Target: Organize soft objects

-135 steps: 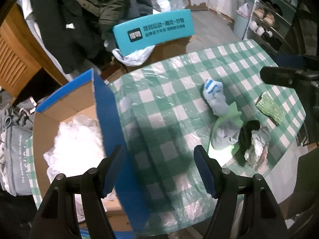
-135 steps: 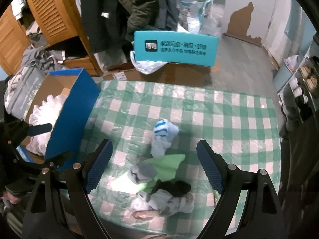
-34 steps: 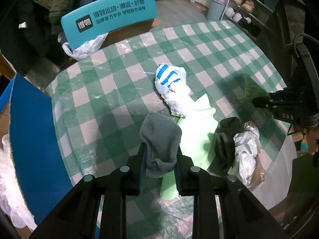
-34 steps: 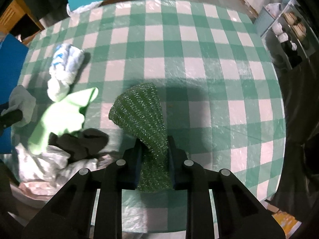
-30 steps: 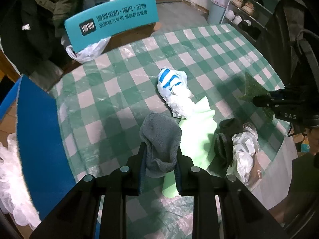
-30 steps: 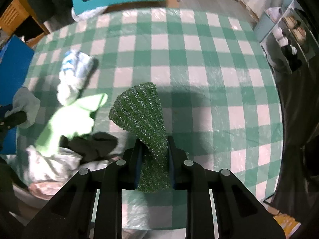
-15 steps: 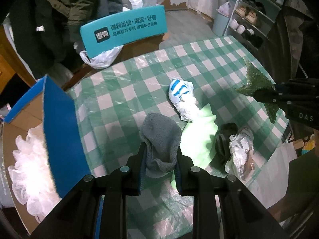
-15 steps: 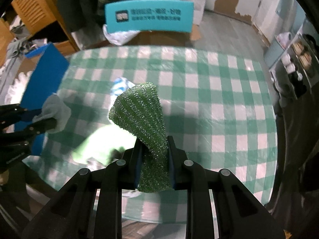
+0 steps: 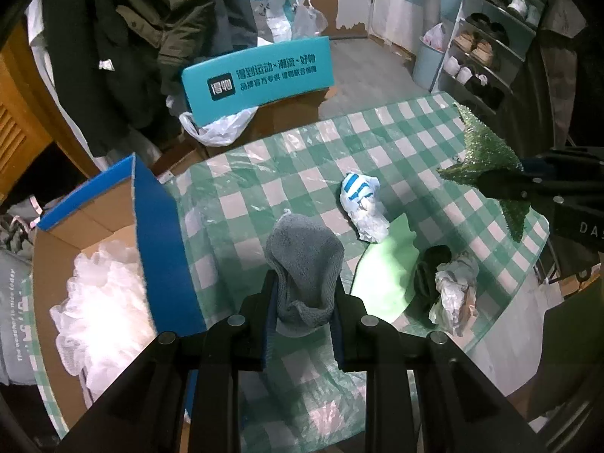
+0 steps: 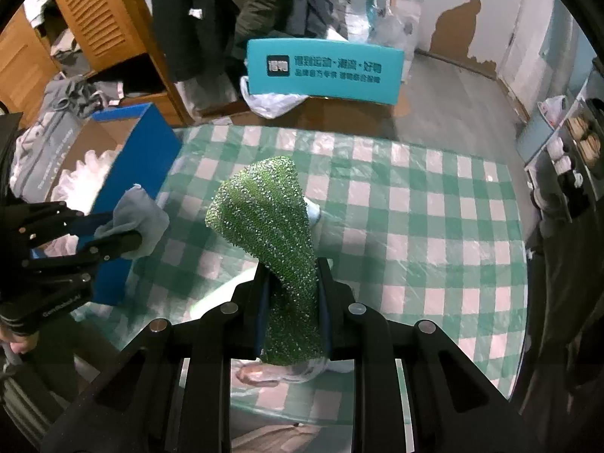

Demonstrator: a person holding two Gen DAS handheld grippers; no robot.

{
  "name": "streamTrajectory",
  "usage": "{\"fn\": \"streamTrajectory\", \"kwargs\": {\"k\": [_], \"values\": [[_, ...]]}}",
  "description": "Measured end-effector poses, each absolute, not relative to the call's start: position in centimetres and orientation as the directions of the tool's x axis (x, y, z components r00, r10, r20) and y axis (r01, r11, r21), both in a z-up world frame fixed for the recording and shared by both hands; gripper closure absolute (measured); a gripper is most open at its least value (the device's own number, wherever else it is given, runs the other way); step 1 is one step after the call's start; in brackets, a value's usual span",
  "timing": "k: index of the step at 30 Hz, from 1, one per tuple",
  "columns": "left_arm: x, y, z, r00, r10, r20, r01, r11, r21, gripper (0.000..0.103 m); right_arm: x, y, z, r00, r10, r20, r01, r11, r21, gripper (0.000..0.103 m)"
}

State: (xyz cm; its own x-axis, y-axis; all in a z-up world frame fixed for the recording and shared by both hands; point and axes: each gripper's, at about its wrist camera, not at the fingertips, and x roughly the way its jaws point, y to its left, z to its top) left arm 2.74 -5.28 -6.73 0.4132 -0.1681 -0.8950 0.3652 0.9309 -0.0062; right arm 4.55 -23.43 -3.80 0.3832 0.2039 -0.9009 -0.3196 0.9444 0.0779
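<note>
A grey sock point(image 9: 304, 260) hangs above the green checked table point(image 9: 264, 173), pinched in my shut left gripper point(image 9: 304, 294). My right gripper point(image 10: 292, 294) is shut on a green glittery scouring cloth point(image 10: 264, 219), also lifted clear of the table. In the left wrist view the cloth point(image 9: 483, 151) and right gripper point(image 9: 506, 185) hover at the right edge. In the right wrist view the left gripper point(image 10: 113, 232) holds the sock point(image 10: 139, 219) by the blue box point(image 10: 139, 151). On the table lie a blue-striped sock point(image 9: 358, 188), a light green cloth point(image 9: 385, 268), a black sock point(image 9: 426, 275) and a crumpled pale rag point(image 9: 456, 290).
The open blue cardboard box point(image 9: 158, 226) stands off the table's left edge with white fluffy material point(image 9: 98, 294) inside. A teal printed box point(image 9: 256, 75) and plastic bags sit beyond the table. Coats point(image 9: 151, 19) hang at the back; a shoe rack point(image 9: 490, 37) stands at the right.
Both grippers have risen with the sock and the green cloth still held, so the table looks farther away. The blue box has come further into both views.
</note>
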Motion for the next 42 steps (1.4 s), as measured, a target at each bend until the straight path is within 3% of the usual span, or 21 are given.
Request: {"fn": "streamTrajectory", "kwargs": {"k": [12,42], "values": [[2.1,-3.4,-5.0,0.465,-0.126,-0.876,0.337,0.940,0.043,0.079,5.2,-21.0,-2.7,0.391,0.231,-0.891,-0.357,0.930,0.084,0.082],[2.9,5.8,-2.7,0.522,-0.065,-0.851,0.147,0.989,0.015,0.079,7.2,-13.3,-1.8,0.366,0.294,-0.883,-0.455,0.884,0.106,0.082]]}}
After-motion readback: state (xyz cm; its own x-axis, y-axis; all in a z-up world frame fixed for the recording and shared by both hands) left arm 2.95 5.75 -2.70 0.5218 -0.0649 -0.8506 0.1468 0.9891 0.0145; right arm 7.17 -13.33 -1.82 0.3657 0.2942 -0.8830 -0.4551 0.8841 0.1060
